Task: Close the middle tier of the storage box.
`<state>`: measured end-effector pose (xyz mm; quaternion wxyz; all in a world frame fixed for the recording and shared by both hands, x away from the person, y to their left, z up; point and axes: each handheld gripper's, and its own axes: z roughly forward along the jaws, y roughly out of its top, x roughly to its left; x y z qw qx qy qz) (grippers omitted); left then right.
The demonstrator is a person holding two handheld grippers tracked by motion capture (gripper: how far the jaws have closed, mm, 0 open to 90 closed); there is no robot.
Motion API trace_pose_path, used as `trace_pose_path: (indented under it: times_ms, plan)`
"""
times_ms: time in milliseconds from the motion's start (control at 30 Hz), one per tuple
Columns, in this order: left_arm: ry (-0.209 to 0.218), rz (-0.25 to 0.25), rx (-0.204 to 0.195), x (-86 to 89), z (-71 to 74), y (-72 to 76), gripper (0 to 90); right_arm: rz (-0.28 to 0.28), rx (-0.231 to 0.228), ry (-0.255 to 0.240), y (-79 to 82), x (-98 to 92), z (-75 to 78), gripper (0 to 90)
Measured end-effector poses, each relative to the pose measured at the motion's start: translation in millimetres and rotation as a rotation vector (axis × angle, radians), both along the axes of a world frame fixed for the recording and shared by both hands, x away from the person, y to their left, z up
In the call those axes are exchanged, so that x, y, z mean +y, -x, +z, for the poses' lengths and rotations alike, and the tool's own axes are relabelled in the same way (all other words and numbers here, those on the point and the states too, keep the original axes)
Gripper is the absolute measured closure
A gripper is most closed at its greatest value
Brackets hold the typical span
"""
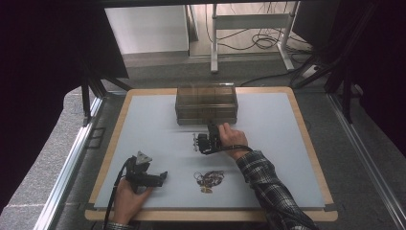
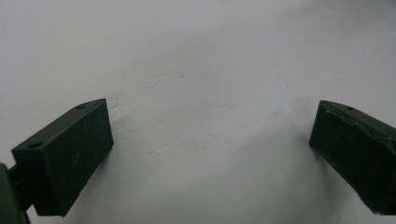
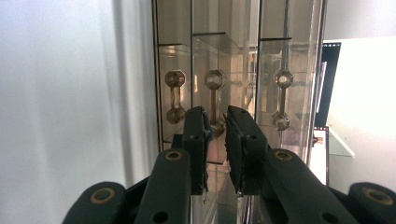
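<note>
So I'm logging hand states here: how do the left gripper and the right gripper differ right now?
The left gripper has its jaws spread wide over the bare table; the right gripper has its jaws nearly together around a drawer handle. The left lies low near the table's front edge; the right is turned on its side at the clear drawer box. Both are hand-held, with black jaws.

I'm seeing the small tangle point(image 1: 208, 178) on the table as too tiny to identify. The right gripper point(image 3: 215, 126) is hiding part of the drawer handle point(image 3: 215, 100), so I'm not telling whether it's gripping.
</note>
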<state>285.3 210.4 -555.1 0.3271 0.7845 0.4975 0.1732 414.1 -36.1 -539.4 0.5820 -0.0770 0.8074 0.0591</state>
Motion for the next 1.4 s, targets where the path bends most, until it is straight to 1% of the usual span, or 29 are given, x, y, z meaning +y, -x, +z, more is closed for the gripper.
trace_pose_path:
  times_ms: [33, 100, 167, 200, 400, 467, 567, 800, 833, 933, 967, 1000, 1067, 1133, 1167, 1367, 1400]
  plan:
    - [0.0, 0.0, 0.0, 0.0, 0.0, 0.0, 0.0, 0.007, 0.009, -0.006, -0.4, 0.0, 0.2, 76.1]
    - [0.0, 0.0, 0.0, 0.0, 0.0, 0.0, 0.0, 0.009, 0.014, -0.014, -0.1, 0.2, 1.6, 75.3]
    - [0.0, 0.0, 0.0, 0.0, 0.0, 0.0, 0.0, 0.005, 0.01, -0.017, 0.2, 0.5, 2.6, 74.9]
    - [0.0, 0.0, 0.0, 0.0, 0.0, 0.0, 0.0, 0.006, 0.028, -0.036, 0.4, 0.4, 4.4, 74.2]
    - [0.0, 0.0, 0.0, 0.0, 0.0, 0.0, 0.0, 0.008, 0.042, -0.042, 3.0, 0.8, 8.7, 73.9]
    - [0.0, 0.001, 0.0, -0.1, 0.0, 0.0, 0.0, 0.011, 0.072, -0.064, 3.2, 0.7, 12.8, 73.3]
    - [0.0, 0.0, 0.0, 0.0, 0.0, 0.0, 0.0, 0.009, 0.083, -0.069, 3.1, 0.6, 15.3, 72.7]
    - [0.0, 0.0, 0.0, 0.0, 0.0, 0.0, 0.0, 0.017, 0.16, -0.091, 1.5, -1.3, 22.8, 70.2]
    - [0.0, 0.0, 0.0, 0.0, 0.0, 0.0, 0.0, 0.012, 0.166, -0.112, 2.0, -0.8, 22.4, 70.2]
    - [-0.002, -0.002, -0.001, 0.2, 0.0, -0.1, 0.0, 0.008, 0.176, -0.108, 2.1, -0.9, 24.5, 69.9]
    - [-0.002, -0.002, -0.001, 0.2, 0.1, -0.1, 0.0, 0.013, 0.187, -0.123, 1.6, -0.9, 24.6, 69.8]
    - [-0.002, -0.002, -0.001, 0.2, 0.0, -0.1, 0.0, 0.009, 0.201, -0.127, 1.5, -1.0, 26.6, 69.3]
    - [-0.002, -0.002, -0.001, 0.2, 0.1, -0.1, 0.0, 0.007, 0.209, -0.134, 1.4, -1.2, 26.9, 69.1]
    - [-0.002, -0.002, -0.001, 0.2, 0.0, -0.1, 0.0, 0.018, 0.229, -0.14, -0.3, -2.0, 29.1, 68.6]
    - [-0.002, -0.002, -0.001, 0.2, 0.0, -0.1, 0.0, 0.013, 0.242, -0.149, -0.3, -2.2, 29.4, 68.4]
    - [0.0, 0.0, 0.0, 0.0, 0.0, 0.0, 0.0, 0.016, 0.272, -0.156, -1.5, -4.6, 33.2, 67.5]
    - [0.0, 0.0, 0.0, 0.0, 0.0, 0.0, 0.0, 0.014, 0.287, -0.162, -1.9, -5.4, 34.4, 67.1]
